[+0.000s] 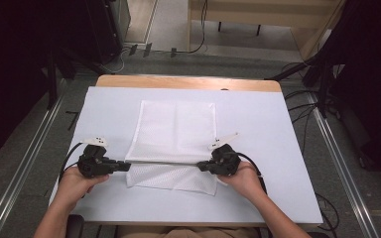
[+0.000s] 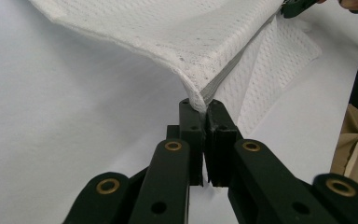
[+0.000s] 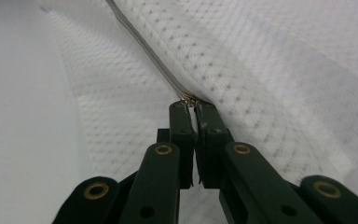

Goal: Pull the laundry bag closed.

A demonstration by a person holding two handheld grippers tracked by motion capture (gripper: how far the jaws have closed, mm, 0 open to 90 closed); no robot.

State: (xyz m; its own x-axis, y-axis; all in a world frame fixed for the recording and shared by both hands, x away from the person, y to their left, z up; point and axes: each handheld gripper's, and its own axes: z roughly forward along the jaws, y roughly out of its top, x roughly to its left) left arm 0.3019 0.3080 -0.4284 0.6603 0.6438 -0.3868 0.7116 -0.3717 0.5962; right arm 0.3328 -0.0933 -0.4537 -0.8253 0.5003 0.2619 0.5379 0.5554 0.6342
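Left gripper [image 2: 200,109] clamped on mesh bag [image 1: 176,134] corner; right gripper [image 3: 193,105] clamped at zip end; bag mid-table [image 1: 278,129], near fold raised taut between; light, limp, thin; grip zip seam, not mesh.

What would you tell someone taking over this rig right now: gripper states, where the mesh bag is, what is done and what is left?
Left gripper: jaws shut on the left end of the white mesh bag's zipper edge.
Right gripper: jaws shut on the right end of that zipper edge, at the small metal piece.
Bag: on the white table cover, centre; zipper line taut between the grippers and raised, near flap lying flat.
Done: both ends gripped.
Left: probably working the zipper or folding; cannot tell which.
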